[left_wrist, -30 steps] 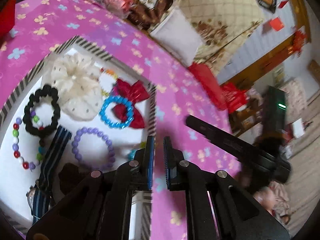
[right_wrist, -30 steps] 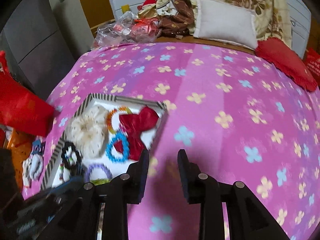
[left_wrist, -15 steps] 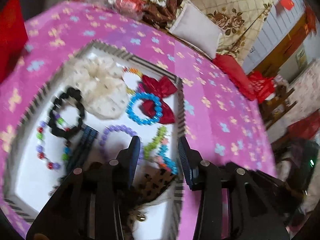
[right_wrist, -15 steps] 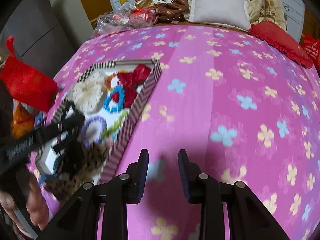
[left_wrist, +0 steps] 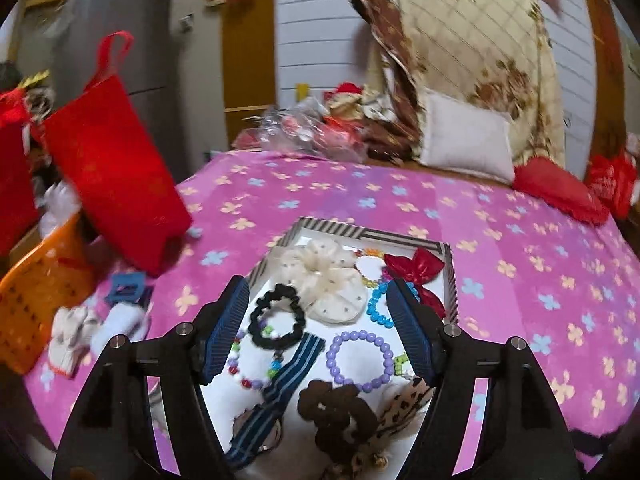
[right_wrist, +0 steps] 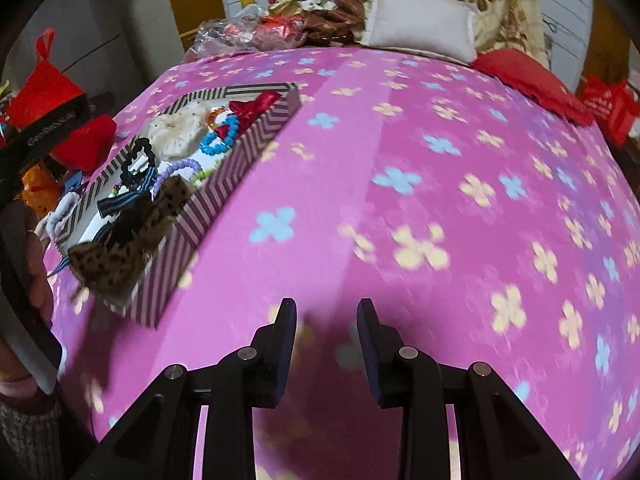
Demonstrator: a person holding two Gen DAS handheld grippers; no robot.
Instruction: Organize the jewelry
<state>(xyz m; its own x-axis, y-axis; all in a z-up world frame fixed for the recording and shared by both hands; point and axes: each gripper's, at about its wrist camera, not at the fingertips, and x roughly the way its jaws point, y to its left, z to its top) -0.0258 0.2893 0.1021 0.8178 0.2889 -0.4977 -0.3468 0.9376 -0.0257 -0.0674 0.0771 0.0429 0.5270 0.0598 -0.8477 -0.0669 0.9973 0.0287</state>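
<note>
1. You are at the end of a drop-off, as I read it: your left gripper (left_wrist: 316, 328) hangs over the striped tray (left_wrist: 332, 227), its fingers spreading wide with nothing pinched between them. The jewelry lies in the tray: cream scrunchie (left_wrist: 326, 280), black scrunchie (left_wrist: 276, 322), purple bead bracelet (left_wrist: 359, 361), blue bead bracelet (left_wrist: 376, 306), red bow (left_wrist: 416, 266), striped ribbon (left_wrist: 280, 390) and, at the tray's near end, a leopard-print bow (left_wrist: 400, 404).
2. Your right gripper (right_wrist: 326, 344) sits low over the pink flowered bedspread (right_wrist: 440, 160), well to the right of the tray; its fingers stand partly apart and hold nothing.
3. Next you probably need another loose piece. Nothing lies on the bedspread right of the tray, so look to its left.
4. Only the left view shows that side: a blue hair claw (left_wrist: 128, 290) and white fabric pieces (left_wrist: 116, 326) left of the tray.
5. Only the right view shows the tray's striped side wall and the leopard-print bow hanging over its near edge.
</note>
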